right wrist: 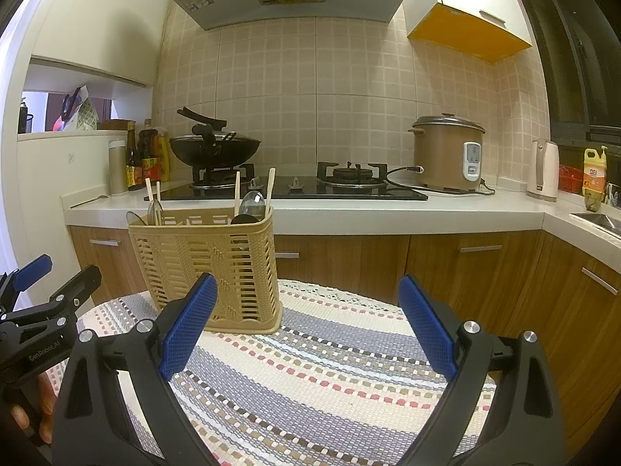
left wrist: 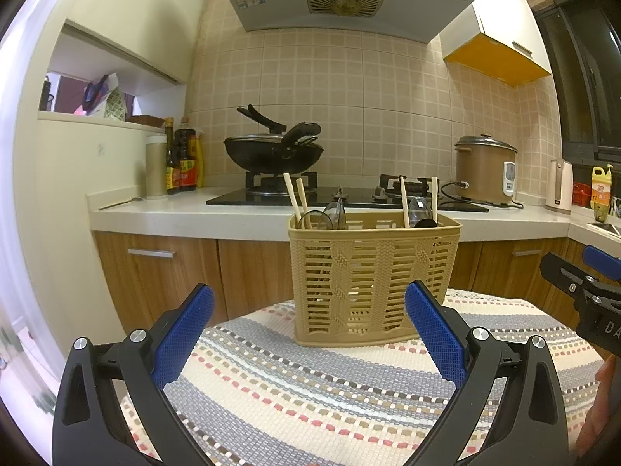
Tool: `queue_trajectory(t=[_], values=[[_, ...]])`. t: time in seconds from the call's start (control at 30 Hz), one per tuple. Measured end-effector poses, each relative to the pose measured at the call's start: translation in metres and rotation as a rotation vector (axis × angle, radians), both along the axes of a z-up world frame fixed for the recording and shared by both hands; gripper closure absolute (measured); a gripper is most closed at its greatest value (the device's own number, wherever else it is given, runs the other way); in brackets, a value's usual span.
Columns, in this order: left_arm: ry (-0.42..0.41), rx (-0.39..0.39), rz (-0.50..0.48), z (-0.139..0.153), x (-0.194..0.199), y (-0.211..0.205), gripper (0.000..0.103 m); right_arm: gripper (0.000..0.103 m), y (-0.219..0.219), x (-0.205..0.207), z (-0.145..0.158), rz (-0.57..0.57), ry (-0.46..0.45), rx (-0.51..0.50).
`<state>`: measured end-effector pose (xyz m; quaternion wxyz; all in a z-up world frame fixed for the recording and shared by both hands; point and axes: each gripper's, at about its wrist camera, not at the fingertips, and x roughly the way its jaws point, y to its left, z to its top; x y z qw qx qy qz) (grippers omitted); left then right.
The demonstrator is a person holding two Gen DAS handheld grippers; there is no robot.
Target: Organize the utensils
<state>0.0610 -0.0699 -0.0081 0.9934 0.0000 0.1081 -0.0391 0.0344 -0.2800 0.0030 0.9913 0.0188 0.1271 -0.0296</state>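
A tan plastic lattice utensil basket (left wrist: 372,275) stands upright on a striped woven cloth (left wrist: 310,388); it also shows in the right wrist view (right wrist: 209,268). Wooden chopsticks (left wrist: 295,198) and metal spoons (left wrist: 335,211) stand in its left side, more chopsticks (left wrist: 403,202) and spoons (left wrist: 421,209) in its right side. My left gripper (left wrist: 310,330) is open and empty, just short of the basket. My right gripper (right wrist: 308,322) is open and empty, to the right of the basket. Each gripper shows at the edge of the other's view, the right one (left wrist: 582,295) and the left one (right wrist: 39,303).
Behind the cloth-covered table runs a kitchen counter (left wrist: 233,213) with a gas hob, a black wok (left wrist: 271,151), sauce bottles (left wrist: 182,159), a rice cooker (right wrist: 446,155), a white kettle (right wrist: 543,171) and a yellow bottle (right wrist: 594,171). Wooden cabinets stand below.
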Motion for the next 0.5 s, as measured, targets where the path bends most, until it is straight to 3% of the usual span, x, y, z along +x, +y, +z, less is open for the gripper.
queue_trajectory(t=[0.5], values=[[0.003, -0.004, 0.000, 0.0002, 0.0004, 0.0008, 0.008, 0.012, 0.0007, 0.0008, -0.0007, 0.001, 0.006, -0.002]])
